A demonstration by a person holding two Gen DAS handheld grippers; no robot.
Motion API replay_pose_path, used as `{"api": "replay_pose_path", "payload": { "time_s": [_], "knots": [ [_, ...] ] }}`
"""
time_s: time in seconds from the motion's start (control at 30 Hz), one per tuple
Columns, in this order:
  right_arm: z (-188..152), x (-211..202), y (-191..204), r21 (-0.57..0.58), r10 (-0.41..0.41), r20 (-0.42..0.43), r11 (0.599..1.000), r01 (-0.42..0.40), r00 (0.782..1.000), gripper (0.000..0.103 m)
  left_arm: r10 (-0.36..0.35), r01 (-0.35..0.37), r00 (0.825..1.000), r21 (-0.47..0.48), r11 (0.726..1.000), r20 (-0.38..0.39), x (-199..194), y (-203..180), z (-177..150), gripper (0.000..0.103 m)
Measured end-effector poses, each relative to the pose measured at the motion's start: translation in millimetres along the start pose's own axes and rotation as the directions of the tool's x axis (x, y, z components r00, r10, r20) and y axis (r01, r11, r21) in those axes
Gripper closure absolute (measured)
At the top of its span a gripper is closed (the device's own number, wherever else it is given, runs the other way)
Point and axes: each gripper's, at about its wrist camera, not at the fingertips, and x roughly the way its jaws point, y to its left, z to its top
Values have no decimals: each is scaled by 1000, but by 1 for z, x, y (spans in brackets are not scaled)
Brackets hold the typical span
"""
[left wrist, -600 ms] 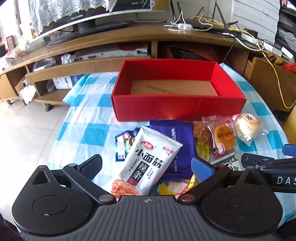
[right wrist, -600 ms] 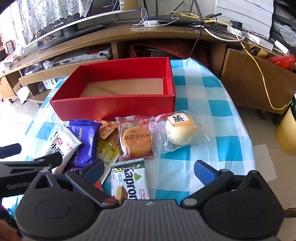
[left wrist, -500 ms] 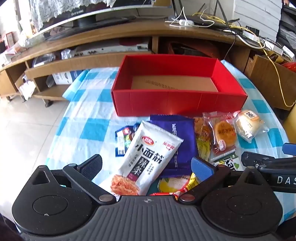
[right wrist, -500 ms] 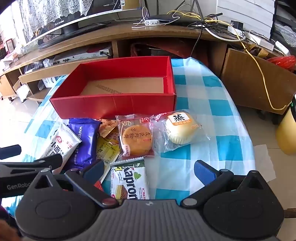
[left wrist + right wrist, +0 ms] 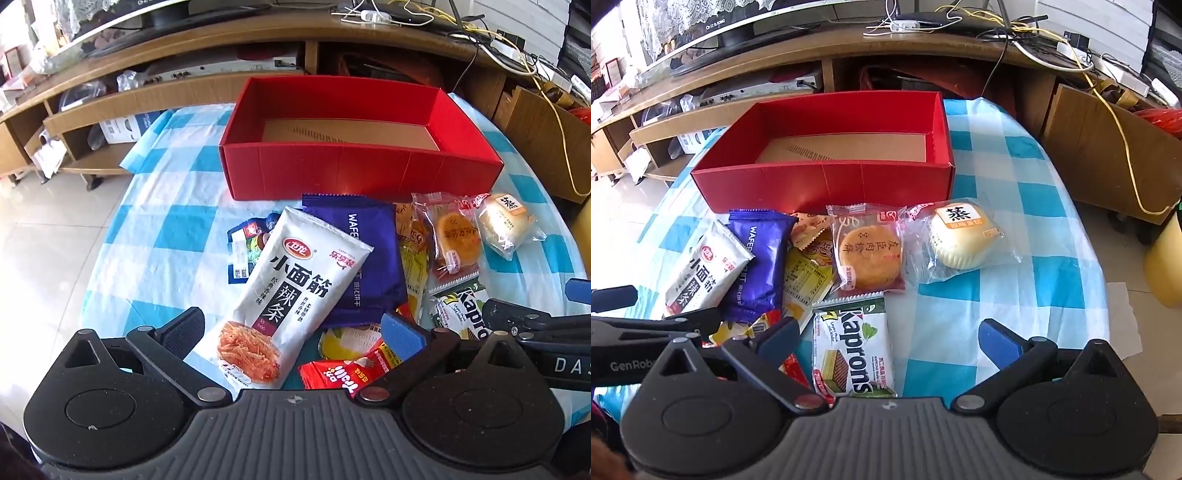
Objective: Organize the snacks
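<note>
An empty red box [image 5: 362, 173] [image 5: 827, 184] stands at the far side of the checked tablecloth. In front of it lies a heap of snacks. My left gripper [image 5: 293, 332] is open just above the white spicy-strip packet [image 5: 291, 295], one finger on each side of its lower end. That packet overlaps a purple wafer packet [image 5: 369, 258]. My right gripper [image 5: 888, 338] is open over the green-and-white Kaprons wafer pack [image 5: 853, 350]. Beyond it sit a round cake in a red-edged wrapper [image 5: 870, 254] and a wrapped pale bun [image 5: 960, 236].
A red packet [image 5: 343, 373], yellow sachets [image 5: 809, 273] and a small blue packet [image 5: 243, 251] lie in the heap. A wooden TV bench [image 5: 258, 37] with cables runs behind the table. The tiled floor [image 5: 44, 240] lies left, and a yellow bin [image 5: 1167, 266] stands right.
Both grippers have sunk a little toward the snacks, which now look larger. The white packet reaches further between the left fingers. Both stay open.
</note>
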Motion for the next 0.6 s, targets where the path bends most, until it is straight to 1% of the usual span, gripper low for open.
{"api": "replay_pose_path", "payload": {
  "time_s": [0.2, 0.6],
  "knots": [
    [-1, 4, -1, 1, 3, -17, 1000, -3, 1000, 0, 3, -3, 1000, 6, 1000, -14, 3, -2, -1, 1],
    [-4, 11, -3, -6, -5, -58, 1000, 4, 998, 0, 31, -28, 999, 54, 998, -37, 9, -9, -5, 2]
  ]
}}
